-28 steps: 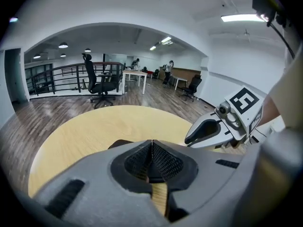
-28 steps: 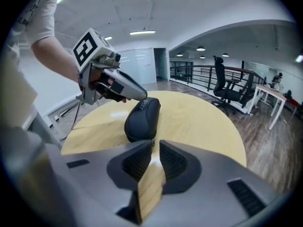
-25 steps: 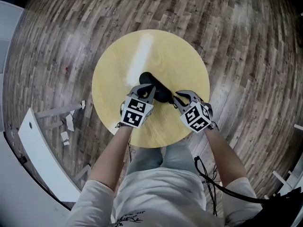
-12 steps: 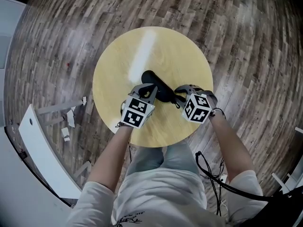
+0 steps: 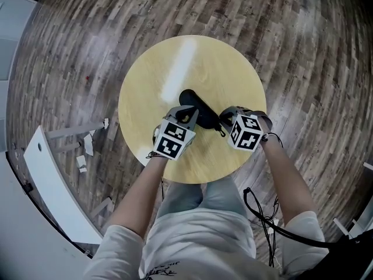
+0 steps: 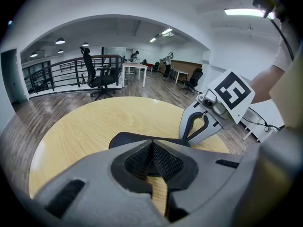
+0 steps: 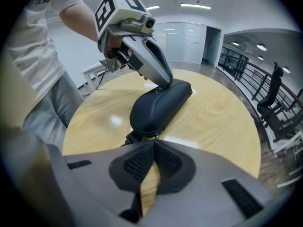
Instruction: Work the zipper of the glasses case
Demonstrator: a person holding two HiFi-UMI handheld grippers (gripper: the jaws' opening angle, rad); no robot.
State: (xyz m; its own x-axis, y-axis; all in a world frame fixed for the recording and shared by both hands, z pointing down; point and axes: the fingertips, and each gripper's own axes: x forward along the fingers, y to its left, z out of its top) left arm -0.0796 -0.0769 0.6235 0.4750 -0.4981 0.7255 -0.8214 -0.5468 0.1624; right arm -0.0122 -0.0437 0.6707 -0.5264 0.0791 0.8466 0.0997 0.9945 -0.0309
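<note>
Right gripper (image 5: 221,125) has neared the smooth black glasses case (image 5: 195,102).

Pretty bright, even office light all round. From the head view there's a white glare streak on the table (image 5: 178,69) toward 12 o'clock, plus some sheen on the floor (image 5: 326,69) around 2. Heavy fisheye bend at the edges everywhere. Both gripper views go black in the corners and soft up close at 6. Ceiling light (image 6: 244,12) blown out at 1 o'clock in the left one. Shadows stay faint.
</note>
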